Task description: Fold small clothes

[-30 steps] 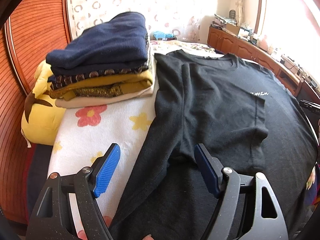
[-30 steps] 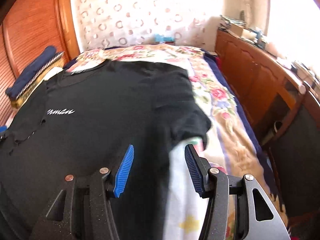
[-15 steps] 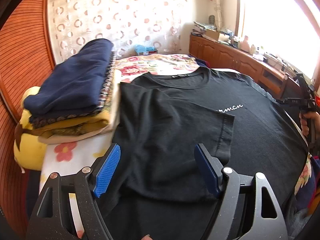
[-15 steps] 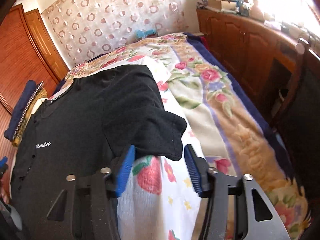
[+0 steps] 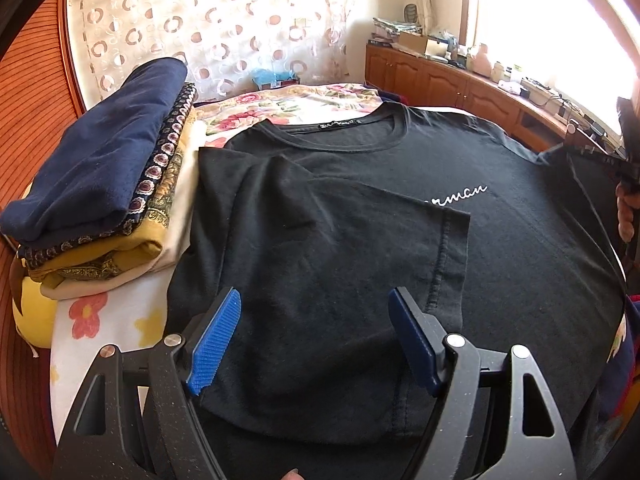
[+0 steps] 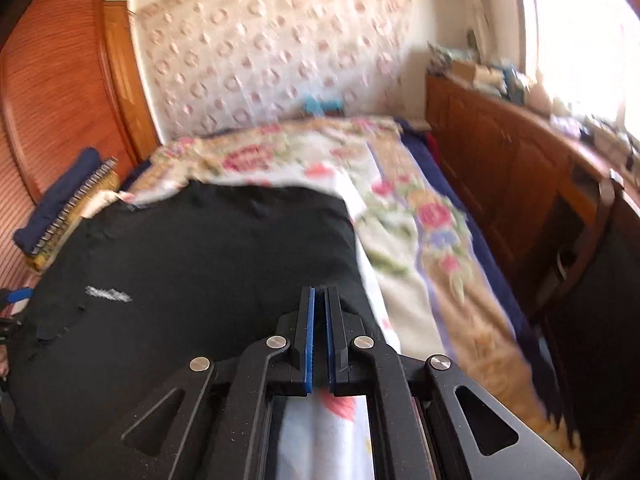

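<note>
A black T-shirt is lying spread on the bed, front side up, with its collar pointing to the far wall. One sleeve side is lying folded over the chest, and its hem is covering the beginning of the white lettering.

The left gripper is hovering over the near part of this folded flap. Its blue pads are standing wide apart and nothing is sitting between them; the shirt is lying just under and ahead of them.

The right gripper is sitting at the other side of the shirt, at the edge where the black cloth is meeting the flowered bedcover. Its two fingers are pressed together, and the shirt's edge seems to be pinched between them, though the picture is blurred there.

A stack of folded clothes is lying beside the shirt, on the left side of the left wrist view, touching its folded edge
</note>
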A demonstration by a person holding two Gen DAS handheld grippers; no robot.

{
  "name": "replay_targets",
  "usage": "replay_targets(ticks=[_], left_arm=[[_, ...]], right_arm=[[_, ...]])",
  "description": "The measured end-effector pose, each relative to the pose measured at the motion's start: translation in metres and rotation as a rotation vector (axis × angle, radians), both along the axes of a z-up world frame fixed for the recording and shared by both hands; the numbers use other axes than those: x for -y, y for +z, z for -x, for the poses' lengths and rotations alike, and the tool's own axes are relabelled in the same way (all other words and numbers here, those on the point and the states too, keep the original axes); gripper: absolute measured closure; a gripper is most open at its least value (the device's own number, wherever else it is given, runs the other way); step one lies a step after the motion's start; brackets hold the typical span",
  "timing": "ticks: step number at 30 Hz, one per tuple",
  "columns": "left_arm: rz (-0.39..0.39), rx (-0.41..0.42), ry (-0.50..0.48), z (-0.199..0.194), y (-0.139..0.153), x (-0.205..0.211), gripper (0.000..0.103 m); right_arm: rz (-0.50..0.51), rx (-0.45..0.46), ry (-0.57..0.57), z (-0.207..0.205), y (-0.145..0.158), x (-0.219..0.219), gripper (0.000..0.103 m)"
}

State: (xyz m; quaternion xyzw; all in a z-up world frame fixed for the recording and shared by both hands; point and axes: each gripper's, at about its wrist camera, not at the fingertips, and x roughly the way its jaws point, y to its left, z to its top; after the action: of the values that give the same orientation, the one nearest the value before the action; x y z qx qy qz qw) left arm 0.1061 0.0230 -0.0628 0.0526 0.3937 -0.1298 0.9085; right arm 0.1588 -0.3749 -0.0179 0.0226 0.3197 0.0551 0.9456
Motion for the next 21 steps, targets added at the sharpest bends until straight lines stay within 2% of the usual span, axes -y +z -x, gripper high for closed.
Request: replay_targets(ticks=[2, 5, 7, 16, 21], left_arm=[[-0.006, -0.004, -0.004, -0.001, -0.001, 0.003, 0.026], [-0.011, -0.017, -0.009, -0.004, -0.005, 0.007, 0.026], [-0.018, -0.026, -0.010, -0.007, -0.008, 0.009, 0.026], [-0.021, -0.067, -0.015, -0.013, -0.016, 0.011, 0.026], [-0.005, -0.085, -0.012, -0.017, -0.018, 0.008, 0.025]], right_arm=[[0.021, 0.046, 0.043, 0.008, 0.012, -0.013, 0.099], [0.048, 0.058, 0.096, 0.017, 0.017, -0.035, 0.099], [0.077, 0.029, 0.099, 0.021, 0.010, -0.044, 0.099], [0.053, -0.127, 0.138, 0.023, -0.030, -0.050, 0.098], [-0.016, -0.102, 0.114, 0.031, -0.014, -0.028, 0.098]])
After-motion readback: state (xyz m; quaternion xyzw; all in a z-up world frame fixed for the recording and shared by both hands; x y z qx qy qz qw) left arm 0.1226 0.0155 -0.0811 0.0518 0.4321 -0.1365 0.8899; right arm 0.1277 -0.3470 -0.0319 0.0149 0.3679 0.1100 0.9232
